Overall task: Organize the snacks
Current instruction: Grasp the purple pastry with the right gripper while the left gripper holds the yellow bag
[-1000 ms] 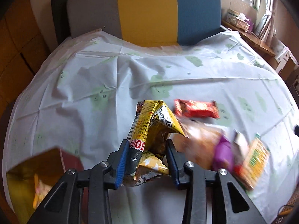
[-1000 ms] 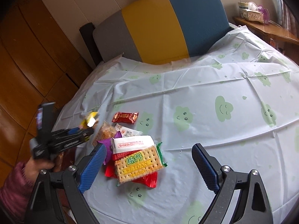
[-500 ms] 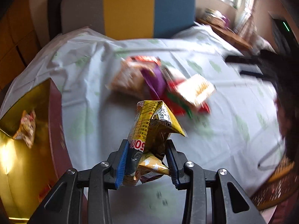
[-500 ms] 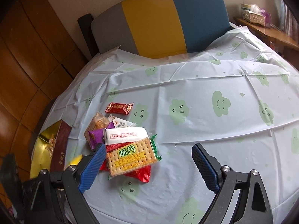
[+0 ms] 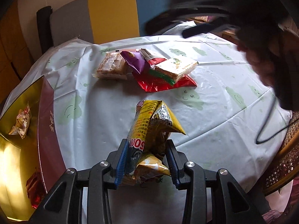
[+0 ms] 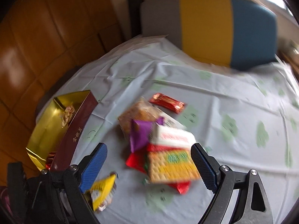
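The left gripper (image 5: 147, 160), clamped on a crumpled yellow packet (image 5: 153, 128), had swung from the snack pile (image 5: 149, 69) toward the gold box (image 5: 20, 130) at the table's left edge. The right gripper (image 6: 149, 166), jaws apart and empty, had come over the pile; judged next to go in.
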A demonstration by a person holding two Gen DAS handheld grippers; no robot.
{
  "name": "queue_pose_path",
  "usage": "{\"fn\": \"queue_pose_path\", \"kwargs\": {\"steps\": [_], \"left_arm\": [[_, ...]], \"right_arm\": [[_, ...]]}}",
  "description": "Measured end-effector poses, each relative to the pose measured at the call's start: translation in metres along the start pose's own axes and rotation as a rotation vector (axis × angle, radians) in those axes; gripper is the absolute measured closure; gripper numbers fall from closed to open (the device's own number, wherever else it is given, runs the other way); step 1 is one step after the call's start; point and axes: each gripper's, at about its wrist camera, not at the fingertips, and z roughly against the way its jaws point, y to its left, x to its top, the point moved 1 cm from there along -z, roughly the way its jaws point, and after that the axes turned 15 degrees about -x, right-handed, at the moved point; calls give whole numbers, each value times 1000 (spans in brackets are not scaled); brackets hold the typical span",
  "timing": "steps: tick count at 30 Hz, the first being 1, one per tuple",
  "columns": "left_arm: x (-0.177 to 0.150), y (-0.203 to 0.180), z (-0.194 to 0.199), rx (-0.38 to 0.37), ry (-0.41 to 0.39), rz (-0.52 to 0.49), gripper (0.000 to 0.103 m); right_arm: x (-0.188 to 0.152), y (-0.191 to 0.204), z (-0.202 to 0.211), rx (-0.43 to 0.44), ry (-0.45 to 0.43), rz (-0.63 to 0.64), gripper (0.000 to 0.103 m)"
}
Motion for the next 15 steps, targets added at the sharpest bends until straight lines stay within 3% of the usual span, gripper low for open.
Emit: {"fn": "queue_pose_path", "kwargs": {"steps": [5,12,13,15], "left_arm": [[-1,3,1,-15,-17,17,63],[-3,5,1,-34,-32,36,62],[-3,6,1,-37,-34,38,62],[-4,6,1,-40,-39,42,62]], "right_arm": [[26,19,-48,-24,89,117,11],[31,20,-94,-22,201,181,11],[30,21,-95,-20,205,193,13],[24,24,-94,8,212,223,41]]}}
